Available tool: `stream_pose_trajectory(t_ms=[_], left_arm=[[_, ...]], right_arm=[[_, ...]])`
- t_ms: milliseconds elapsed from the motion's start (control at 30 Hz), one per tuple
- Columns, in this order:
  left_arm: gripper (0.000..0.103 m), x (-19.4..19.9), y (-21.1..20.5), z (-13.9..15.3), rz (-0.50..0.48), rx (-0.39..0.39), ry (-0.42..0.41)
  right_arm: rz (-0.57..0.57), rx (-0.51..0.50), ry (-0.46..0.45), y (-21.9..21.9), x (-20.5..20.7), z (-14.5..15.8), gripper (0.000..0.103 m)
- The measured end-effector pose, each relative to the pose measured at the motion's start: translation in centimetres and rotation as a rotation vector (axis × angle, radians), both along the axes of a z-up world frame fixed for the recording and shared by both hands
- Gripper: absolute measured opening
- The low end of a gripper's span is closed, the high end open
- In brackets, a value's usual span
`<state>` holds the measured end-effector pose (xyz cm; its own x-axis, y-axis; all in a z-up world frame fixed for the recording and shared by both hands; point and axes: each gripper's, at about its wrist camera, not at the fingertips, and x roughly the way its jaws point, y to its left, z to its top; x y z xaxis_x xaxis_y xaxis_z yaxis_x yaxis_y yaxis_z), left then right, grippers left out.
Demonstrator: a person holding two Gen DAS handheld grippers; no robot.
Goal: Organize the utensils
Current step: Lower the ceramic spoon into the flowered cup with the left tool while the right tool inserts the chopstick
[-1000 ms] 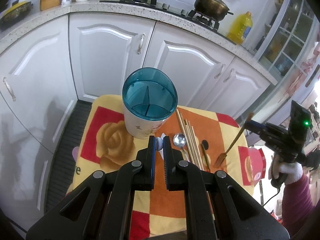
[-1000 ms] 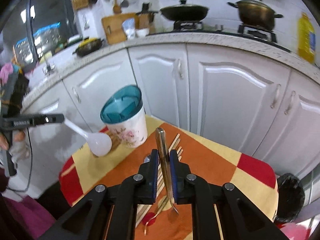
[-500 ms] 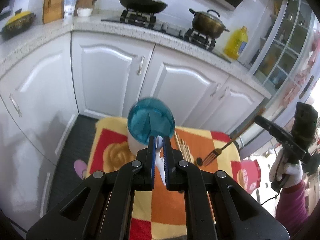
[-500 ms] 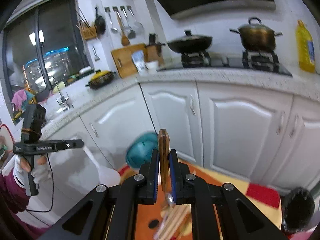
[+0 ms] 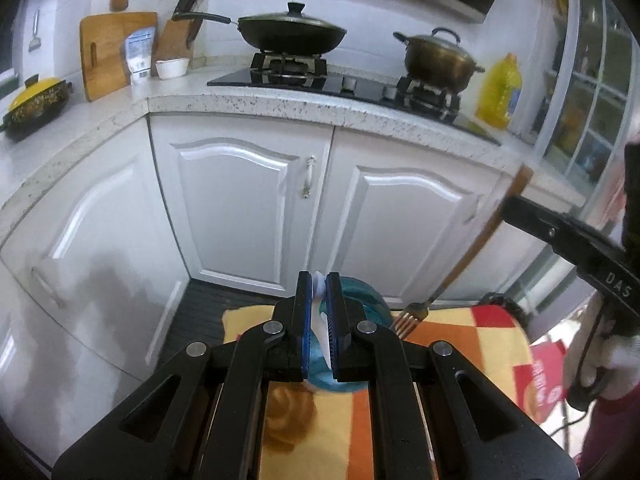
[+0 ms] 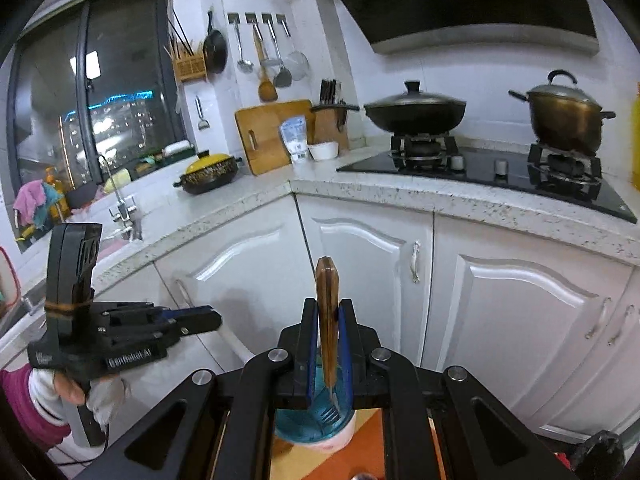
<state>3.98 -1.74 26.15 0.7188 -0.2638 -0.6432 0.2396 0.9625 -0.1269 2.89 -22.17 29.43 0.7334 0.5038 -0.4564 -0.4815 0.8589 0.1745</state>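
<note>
My left gripper (image 5: pixel 319 280) is shut on a white plastic spoon (image 5: pixel 322 332) whose bowl hangs down over the blue-rimmed utensil holder (image 5: pixel 368 304). My right gripper (image 6: pixel 328 304) is shut on a fork with a wooden handle (image 6: pixel 327 312), held upright with its tines (image 6: pixel 330 414) just above the holder's blue opening (image 6: pixel 304 428). In the left wrist view the fork (image 5: pixel 460 268) hangs from the right gripper (image 5: pixel 516 208) with tines beside the holder. In the right wrist view the left gripper (image 6: pixel 208 320) is at left, with the spoon's handle (image 6: pixel 234 346) slanting down.
The holder stands on a small table with a yellow, red and orange cloth (image 5: pixel 452 344). White cabinets (image 5: pixel 248 208) and a speckled counter (image 5: pixel 280 104) with a wok (image 5: pixel 292 34) and a pot (image 5: pixel 436 60) stand behind. A dark bin (image 6: pixel 596 456) stands at right.
Both grippers have risen and tilted up, so the table has dropped low in both views. The spoon and the fork now hang at the holder's mouth; both grips are unchanged.
</note>
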Motion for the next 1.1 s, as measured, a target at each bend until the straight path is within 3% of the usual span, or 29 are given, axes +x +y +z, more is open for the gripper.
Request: stream_pose_trajectory(t_ms=[167, 467, 667, 733, 767, 1100], left_arm=[[0.005, 2.6, -0.9, -3.0, 0.010, 0.036, 0.046], [0.005, 4.3, -1.4, -7.4, 0.026, 0.037, 0.135], [0.007, 4.3, -0.8, -8.3, 0.051, 0.003, 0.176], [0.012, 4.0, -0.6, -8.3, 0.055, -0.016, 0.183], [0.016, 3.8, -0.4, -8.2, 0.059, -0.025, 0.183], [0.033, 0.7, 0.4, -6.5, 0.072, -0.023, 0.136]], right_arm=[[0.003, -0.046, 0.056, 1.5, 2.8, -3.1, 0.009], [0.029, -0.033, 0.226, 2.1, 5.4, -9.5, 0.010], [-0.026, 0.037, 0.267, 0.4, 5.7, -10.2, 0.013], [-0.034, 0.042, 0.266, 0.2, 5.3, -10.1, 0.033], [-0.036, 0.047, 0.260, 0.0, 4.9, -9.9, 0.034], [-0.072, 0.052, 0.260, -1.3, 1.0, -9.3, 0.038]])
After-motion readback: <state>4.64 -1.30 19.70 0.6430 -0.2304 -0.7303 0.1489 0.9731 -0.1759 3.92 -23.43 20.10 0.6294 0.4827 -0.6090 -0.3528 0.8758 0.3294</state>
